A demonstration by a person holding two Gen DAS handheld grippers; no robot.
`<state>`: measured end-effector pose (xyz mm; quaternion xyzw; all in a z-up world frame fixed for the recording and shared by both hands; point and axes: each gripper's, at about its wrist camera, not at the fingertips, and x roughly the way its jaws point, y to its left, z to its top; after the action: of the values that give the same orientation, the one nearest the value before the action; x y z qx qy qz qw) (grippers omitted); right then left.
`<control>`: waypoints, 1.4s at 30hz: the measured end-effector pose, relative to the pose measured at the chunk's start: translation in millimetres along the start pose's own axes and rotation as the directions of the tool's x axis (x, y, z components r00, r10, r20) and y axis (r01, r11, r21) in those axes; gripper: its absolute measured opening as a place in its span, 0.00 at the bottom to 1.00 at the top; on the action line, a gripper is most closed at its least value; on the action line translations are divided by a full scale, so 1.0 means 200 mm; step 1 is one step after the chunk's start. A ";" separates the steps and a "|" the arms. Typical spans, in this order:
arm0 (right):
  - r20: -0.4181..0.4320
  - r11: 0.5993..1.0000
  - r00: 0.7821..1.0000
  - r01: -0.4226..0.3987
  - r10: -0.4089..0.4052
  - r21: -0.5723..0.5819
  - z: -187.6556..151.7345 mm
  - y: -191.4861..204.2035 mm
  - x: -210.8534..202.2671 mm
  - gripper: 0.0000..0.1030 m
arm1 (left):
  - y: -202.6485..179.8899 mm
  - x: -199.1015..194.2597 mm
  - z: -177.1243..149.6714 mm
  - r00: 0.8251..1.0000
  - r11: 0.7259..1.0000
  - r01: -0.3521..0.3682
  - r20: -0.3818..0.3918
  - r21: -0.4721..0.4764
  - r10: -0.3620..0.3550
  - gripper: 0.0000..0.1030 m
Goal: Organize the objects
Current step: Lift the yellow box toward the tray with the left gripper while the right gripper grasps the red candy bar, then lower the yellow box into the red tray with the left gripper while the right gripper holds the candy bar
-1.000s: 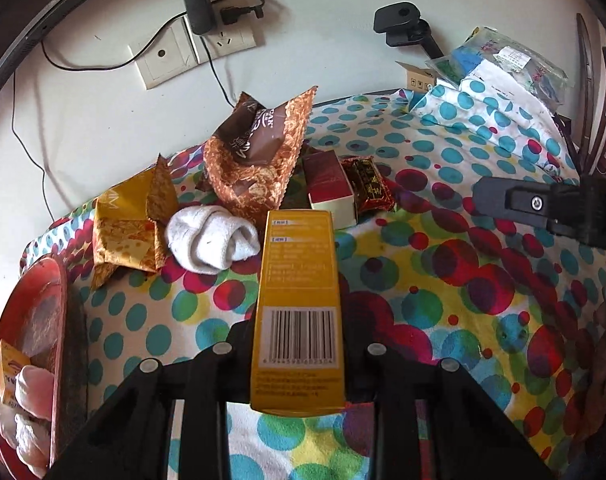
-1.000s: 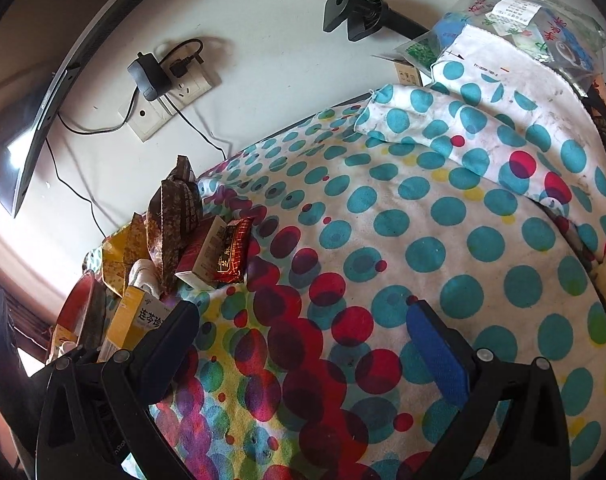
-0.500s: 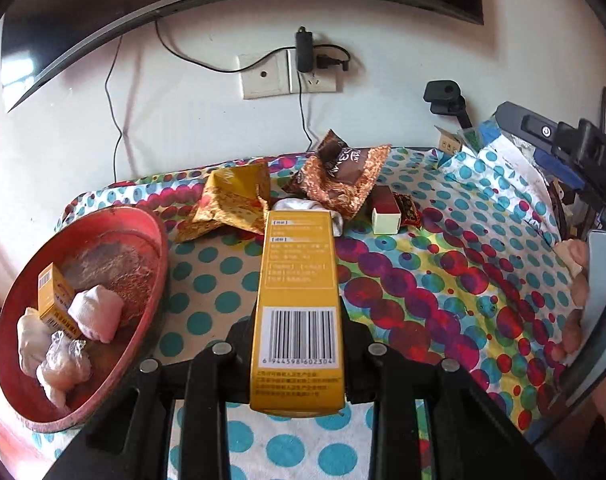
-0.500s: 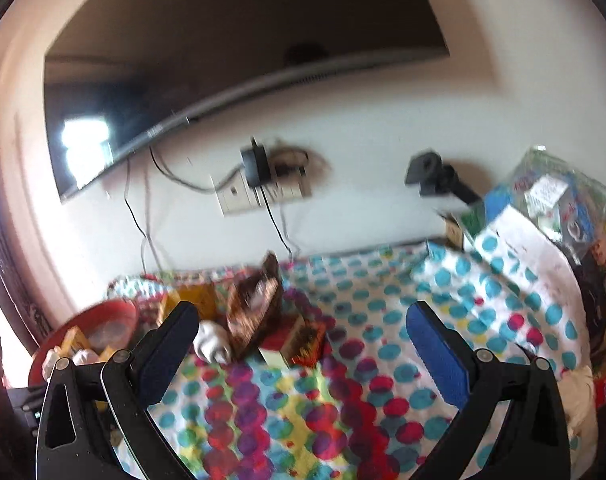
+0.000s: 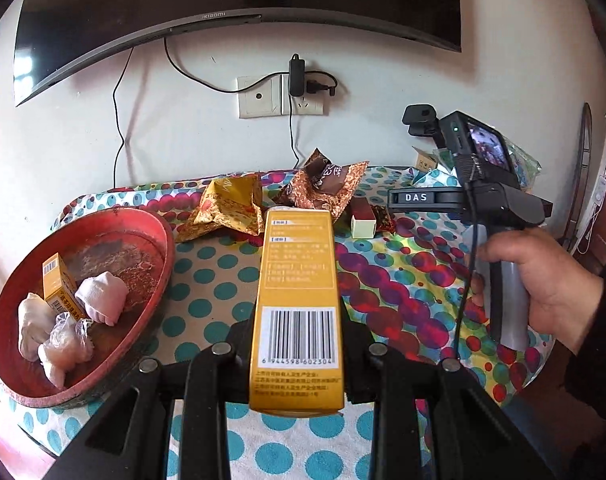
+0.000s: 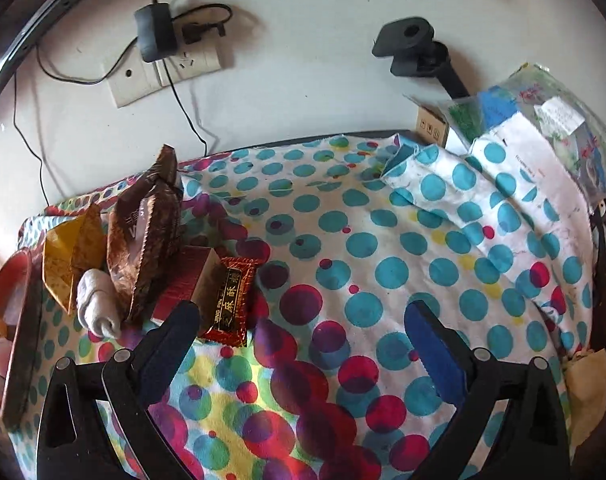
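Observation:
My left gripper (image 5: 299, 320) is shut on a tall yellow box (image 5: 299, 280) with a barcode, held above the spotted cloth beside the red tray (image 5: 161, 240). The tray holds a small yellow box (image 5: 59, 284), a rolled white sock (image 5: 103, 296) and wrapped bundles. My right gripper (image 6: 303, 320) hovers over the cloth with its jaws closing and nothing pressed between the pads. A small red-and-black snack packet (image 6: 229, 304) lies just inside its left finger (image 6: 175, 332). Behind that are a red box (image 6: 183, 284), a brown packet (image 6: 147, 240), a yellow packet (image 6: 71, 256) and a sock (image 6: 97, 304).
The table stands against a white wall with a socket (image 5: 281, 96) and cables under a screen. A folded spotted cloth (image 6: 483, 192) and plastic bags (image 6: 543, 120) pile up at the right. A hand (image 5: 543, 280) holds the right gripper's handle in the left wrist view.
The left gripper pulled back and up from the pile with the yellow box, bringing the tray into view. The right gripper swung up toward the wall, then down near the snack packet.

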<state>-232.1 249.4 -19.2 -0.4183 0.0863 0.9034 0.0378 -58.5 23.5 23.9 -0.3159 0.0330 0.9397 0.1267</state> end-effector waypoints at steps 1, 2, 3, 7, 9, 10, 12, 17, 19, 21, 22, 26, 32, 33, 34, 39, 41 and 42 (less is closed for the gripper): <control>-0.017 1.000 1.000 -0.012 0.012 -0.019 0.01 0.02 0.03 0.88 | 0.00 0.00 -0.01 1.000 1.000 0.003 -0.002 -0.002 -0.003 0.29; -0.025 0.999 0.999 -0.026 0.024 -0.048 0.01 0.05 0.05 0.80 | 0.00 0.00 -0.01 1.000 1.000 0.006 -0.003 -0.003 -0.006 0.29; -0.030 0.996 0.999 -0.031 0.029 -0.080 0.01 0.08 0.07 0.68 | 0.01 -0.01 -0.02 1.000 1.000 0.007 0.000 -0.004 -0.007 0.29; -0.040 0.979 0.999 0.017 -0.026 -0.205 -0.02 0.21 0.15 0.57 | 0.03 -0.01 -0.03 1.000 1.000 0.007 -0.004 -0.016 -0.008 0.29; -0.036 0.978 0.999 -0.013 0.006 -0.206 -0.01 0.23 0.16 0.45 | 0.05 -0.01 -0.03 1.000 1.000 0.006 -0.003 -0.028 -0.006 0.29; -0.032 0.978 0.999 -0.008 0.002 -0.208 0.00 0.23 0.16 0.41 | 0.06 -0.01 -0.03 1.000 0.999 0.003 -0.002 -0.034 -0.003 0.29; -0.026 0.977 1.000 -0.014 0.009 -0.213 0.00 0.23 0.16 0.18 | 0.07 -0.02 -0.04 1.000 0.999 0.004 -0.001 -0.043 -0.004 0.29; -0.032 0.981 0.998 -0.062 0.057 -0.185 0.02 0.19 0.16 0.17 | 0.06 0.00 -0.04 1.000 0.999 0.005 -0.004 -0.046 -0.006 0.29; -0.031 0.982 0.997 -0.070 0.066 -0.173 0.01 0.18 0.16 0.17 | 0.06 0.00 -0.04 1.000 0.999 -0.001 -0.002 -0.042 0.001 0.29; -0.021 0.983 0.998 -0.065 0.062 -0.171 0.02 0.18 0.16 0.17 | 0.08 -0.02 -0.04 1.000 0.999 -0.015 0.002 -0.052 0.015 0.29; -0.004 0.983 0.998 -0.060 0.060 -0.175 0.01 0.18 0.14 0.16 | 0.09 -0.02 -0.03 1.000 0.998 -0.027 0.003 -0.058 0.027 0.29; 0.065 0.984 0.996 -0.046 0.058 -0.173 0.01 0.17 0.07 0.16 | 0.19 -0.05 -0.01 0.996 0.992 -0.091 0.004 -0.085 0.092 0.29; 0.064 0.992 0.996 -0.056 0.063 -0.111 0.02 0.10 0.07 0.16 | 0.37 -0.06 0.02 0.975 0.966 -0.220 -0.022 -0.135 0.219 0.29; 0.063 0.993 0.996 -0.062 0.068 -0.104 0.02 0.10 0.07 0.16 | 0.41 -0.06 0.03 0.970 0.960 -0.242 -0.027 -0.143 0.240 0.29; 0.062 0.993 0.996 -0.065 0.071 -0.097 0.02 0.09 0.07 0.16 | 0.43 -0.07 0.03 0.966 0.955 -0.257 -0.029 -0.151 0.256 0.29; 0.071 0.995 0.995 -0.058 0.064 -0.084 0.02 0.09 0.06 0.16 | 0.58 -0.08 0.05 0.941 0.925 -0.338 -0.052 -0.174 0.334 0.29; 0.074 0.994 0.995 -0.058 0.065 -0.093 0.02 0.09 0.06 0.16 | 0.64 -0.09 0.06 0.928 0.910 -0.372 -0.051 -0.182 0.369 0.29; 0.077 0.994 0.995 -0.054 0.062 -0.098 0.02 0.10 0.06 0.16 | 0.68 -0.10 0.07 0.922 0.903 -0.387 -0.051 -0.186 0.384 0.29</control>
<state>-245.3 230.4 -22.8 -0.3804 0.0533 0.9233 -0.0053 -86.3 -110.1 44.8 -0.3202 0.0045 0.9428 -0.0930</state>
